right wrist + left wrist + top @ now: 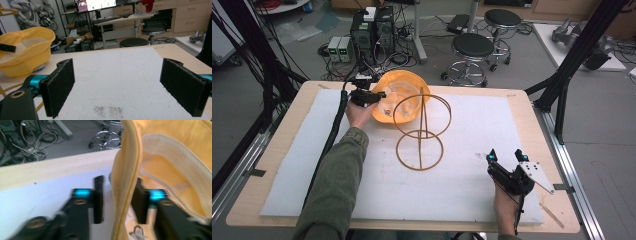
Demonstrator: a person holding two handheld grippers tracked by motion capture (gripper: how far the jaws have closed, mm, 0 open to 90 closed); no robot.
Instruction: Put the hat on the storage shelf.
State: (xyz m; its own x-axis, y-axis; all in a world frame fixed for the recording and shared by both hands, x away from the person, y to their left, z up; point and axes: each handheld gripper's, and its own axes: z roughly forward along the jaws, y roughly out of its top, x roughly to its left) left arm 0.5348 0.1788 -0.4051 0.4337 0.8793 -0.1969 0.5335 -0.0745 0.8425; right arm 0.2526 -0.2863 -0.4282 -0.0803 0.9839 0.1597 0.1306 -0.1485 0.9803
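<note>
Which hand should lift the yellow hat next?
Left. The left gripper already has the hat brim between its jaws, while the right gripper waits open, far away near the table's other corner.

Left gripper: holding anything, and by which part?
The left gripper straddles the yellow hat's brim edge; whether it is pinched cannot be told. The right gripper holds nothing.

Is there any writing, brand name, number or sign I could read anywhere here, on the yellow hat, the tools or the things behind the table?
No text can be read.
Computer monitor behind the table: bright windows, lettering too small and blurred.
Yellow fabric hat lying crown down: a small dark mark inside, too blurred to tell.
Black computer towers on the floor: labels too small.
Black jaw pads: no lettering.
</note>
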